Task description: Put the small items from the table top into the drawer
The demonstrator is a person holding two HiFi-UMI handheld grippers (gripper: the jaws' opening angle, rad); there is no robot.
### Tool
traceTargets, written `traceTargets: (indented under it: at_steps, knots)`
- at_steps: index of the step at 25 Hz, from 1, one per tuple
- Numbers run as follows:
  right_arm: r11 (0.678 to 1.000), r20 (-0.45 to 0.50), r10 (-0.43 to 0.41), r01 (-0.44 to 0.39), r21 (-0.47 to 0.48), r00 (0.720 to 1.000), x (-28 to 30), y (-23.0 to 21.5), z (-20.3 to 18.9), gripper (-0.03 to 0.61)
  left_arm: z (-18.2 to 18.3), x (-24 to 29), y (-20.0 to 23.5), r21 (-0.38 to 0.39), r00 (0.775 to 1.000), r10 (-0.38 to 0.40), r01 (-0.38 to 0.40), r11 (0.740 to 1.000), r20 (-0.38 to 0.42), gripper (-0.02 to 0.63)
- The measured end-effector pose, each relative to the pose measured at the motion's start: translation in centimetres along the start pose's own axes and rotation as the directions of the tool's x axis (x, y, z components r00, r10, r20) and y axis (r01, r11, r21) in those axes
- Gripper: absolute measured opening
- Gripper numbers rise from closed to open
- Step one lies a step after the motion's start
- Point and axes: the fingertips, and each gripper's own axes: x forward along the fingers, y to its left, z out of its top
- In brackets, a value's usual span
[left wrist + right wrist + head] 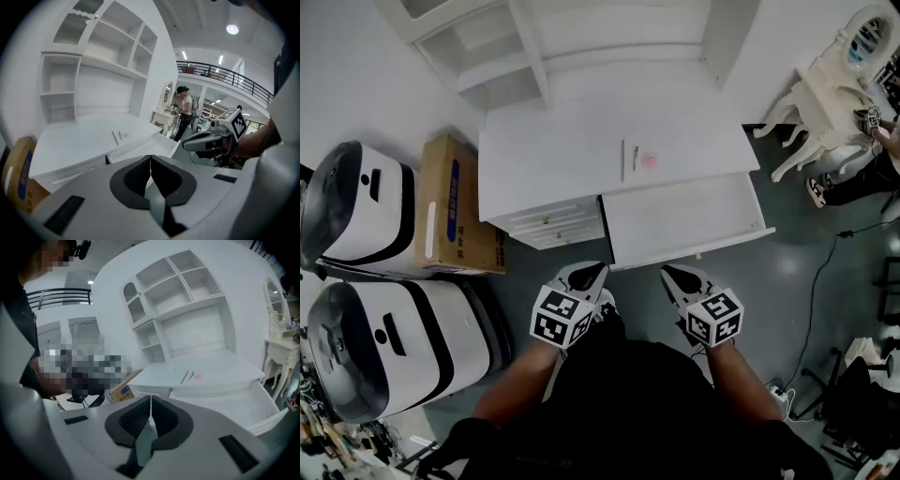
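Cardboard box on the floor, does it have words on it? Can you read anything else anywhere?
Cardboard box: blue print on top, too blurred to read.
Marker cubes: black-and-white square patterns only, no words.
Nothing else here carries readable text.

Glossy grey floor (853, 309), white shelf unit (187, 296), cardboard box (455, 202), ornate white vanity (830, 89), ceiling lights (232, 29)

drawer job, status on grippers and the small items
Both shut, empty: left gripper, right gripper, short of the open drawer. Pink round item, two thin sticks on table top. Nothing in the way.
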Motion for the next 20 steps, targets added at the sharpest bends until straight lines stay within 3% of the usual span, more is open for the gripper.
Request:
traceTargets:
  at_steps: [11,20]
  knots:
    - [0.996,0.0,-0.09,0.09,0.03,0.996,5.7,-3.1,3.3,0.029,2.7,3.0,6.4,0.051,0.998,-0.053,0.054,0.997,-0.022,0.011]
    - [0.992,-0.013,-0.127,0.127,-0.009,0.992,6.7,-5.4,4.5,0.029,3.3,4.4,7.2,0.066,0.998,-0.058,0.06,0.996,-0.03,0.011]
